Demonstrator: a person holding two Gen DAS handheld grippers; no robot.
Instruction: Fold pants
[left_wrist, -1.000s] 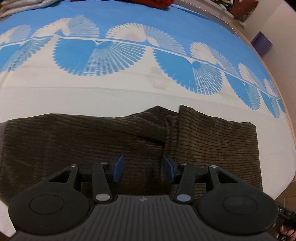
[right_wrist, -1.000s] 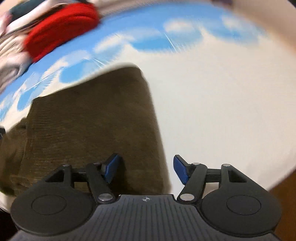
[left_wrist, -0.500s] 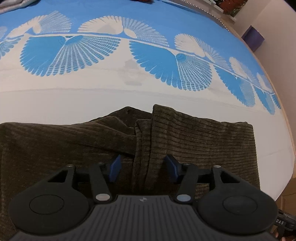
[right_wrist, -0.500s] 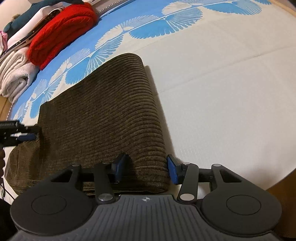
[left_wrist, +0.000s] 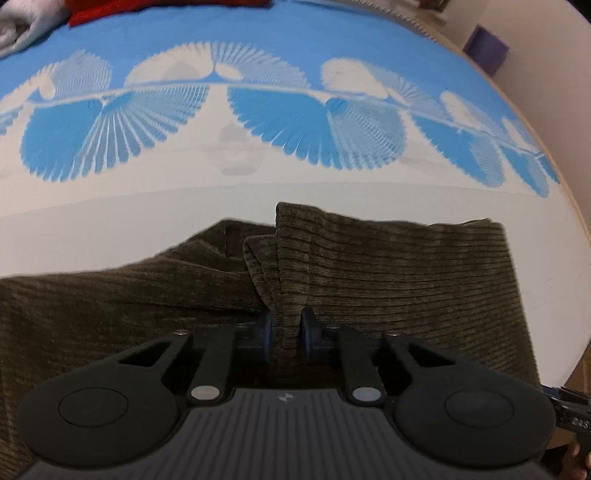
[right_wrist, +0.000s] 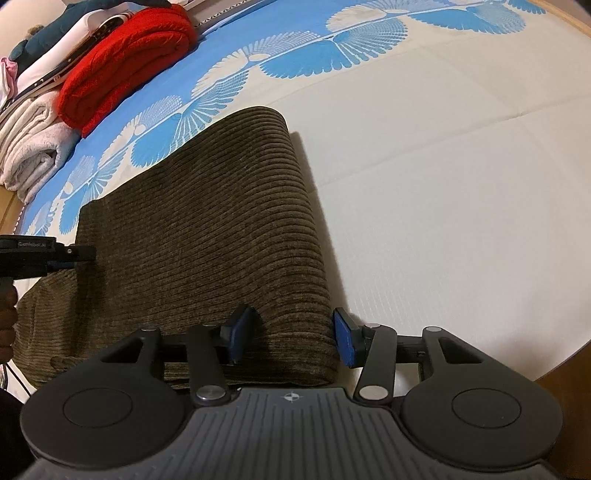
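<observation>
Pinching now w/ my left hand-held gripper (left_wrist: 286, 334): jaws were wide half a sec ago, they're closing hard on a raised ridge of the pants (left_wrist: 388, 280), cloth bunched between the pads. I read that as the grab for the next fold being nearly set on this side.

Right hand-held gripper (right_wrist: 291, 338) hasn't budged: jaws about half open, straddling the folded edge nearest me, pads look just touching the cloth, prob. not a firm squeeze yet.

Pants lie flat on the bed (right_wrist: 461, 184), near its front edge. Fabric is dark brown corduroy, thick, ribbed, soft; fold at far right is rounded, not creased. Bed cover is smooth white w/ blue fan print.
</observation>
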